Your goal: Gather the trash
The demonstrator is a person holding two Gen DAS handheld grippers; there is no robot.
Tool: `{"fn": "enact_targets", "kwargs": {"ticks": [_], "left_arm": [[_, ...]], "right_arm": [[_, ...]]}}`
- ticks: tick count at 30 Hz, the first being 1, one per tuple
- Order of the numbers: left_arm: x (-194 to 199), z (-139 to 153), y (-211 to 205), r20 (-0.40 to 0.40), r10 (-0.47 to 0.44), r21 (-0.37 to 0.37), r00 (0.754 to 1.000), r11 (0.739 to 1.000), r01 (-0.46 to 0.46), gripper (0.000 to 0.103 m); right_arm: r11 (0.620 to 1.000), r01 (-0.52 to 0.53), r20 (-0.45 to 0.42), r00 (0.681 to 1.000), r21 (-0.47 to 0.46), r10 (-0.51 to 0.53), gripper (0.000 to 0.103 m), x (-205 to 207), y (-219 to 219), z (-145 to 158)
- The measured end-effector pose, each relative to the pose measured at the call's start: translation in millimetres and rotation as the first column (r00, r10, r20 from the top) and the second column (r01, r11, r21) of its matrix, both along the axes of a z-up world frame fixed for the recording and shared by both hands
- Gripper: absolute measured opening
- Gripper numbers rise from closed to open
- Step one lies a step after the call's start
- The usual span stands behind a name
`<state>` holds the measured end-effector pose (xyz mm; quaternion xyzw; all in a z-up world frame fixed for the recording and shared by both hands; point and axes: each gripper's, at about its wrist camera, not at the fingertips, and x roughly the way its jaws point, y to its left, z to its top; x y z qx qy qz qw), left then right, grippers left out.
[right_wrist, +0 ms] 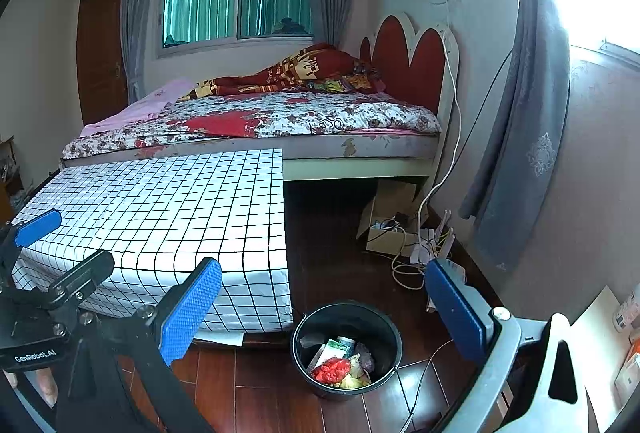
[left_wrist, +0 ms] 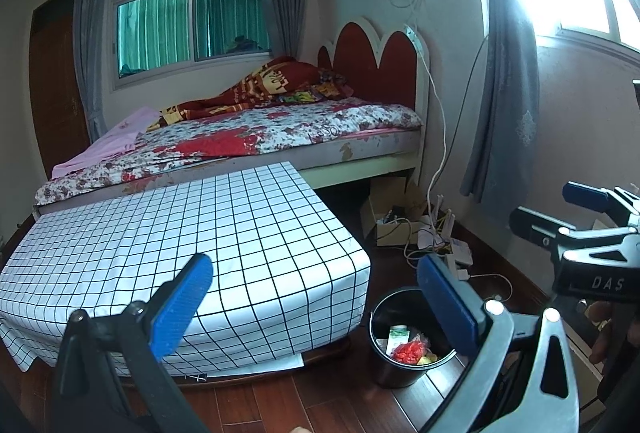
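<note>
A black bucket (left_wrist: 400, 369) (right_wrist: 348, 381) stands on the wooden floor beside the low table. Inside it lie several pieces of trash: a red crumpled wrapper (left_wrist: 408, 351) (right_wrist: 331, 370), a white and green carton (right_wrist: 330, 351) and yellow scraps. My left gripper (left_wrist: 316, 307) is open above the floor, the bucket just under its right finger, nothing between its blue pads. My right gripper (right_wrist: 324, 311) is also open and empty, hovering above the bucket. In the left wrist view the right gripper (left_wrist: 548, 207) shows at the far right edge, open.
A low table under a white checked cloth (left_wrist: 180, 249) (right_wrist: 160, 225) stands left of the bucket, against a bed (right_wrist: 260, 121). Cardboard boxes, cables and a router (right_wrist: 408, 237) clutter the floor by the headboard. A grey curtain (right_wrist: 524, 153) hangs right.
</note>
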<state>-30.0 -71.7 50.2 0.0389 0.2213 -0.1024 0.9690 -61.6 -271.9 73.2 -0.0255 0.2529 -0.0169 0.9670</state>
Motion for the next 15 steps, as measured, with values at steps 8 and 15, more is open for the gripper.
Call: {"fn": "enact_targets", "kwargs": {"ticks": [8,15], "left_arm": [[-1.1,0.8,0.2,-0.004,0.0,-0.003,1.0,1.0,0.0,0.102],[-0.6,0.9,-0.8,-0.009,0.002,-0.003,1.0,1.0,-0.002,0.103]], "right_arm": [[1.0,-0.002,-0.002,1.0,-0.001,0.002,0.102,-0.5,1.0,-0.6],[1.0,-0.004,-0.011,1.0,-0.002,0.004,0.102,0.7,0.8,-0.9]]}}
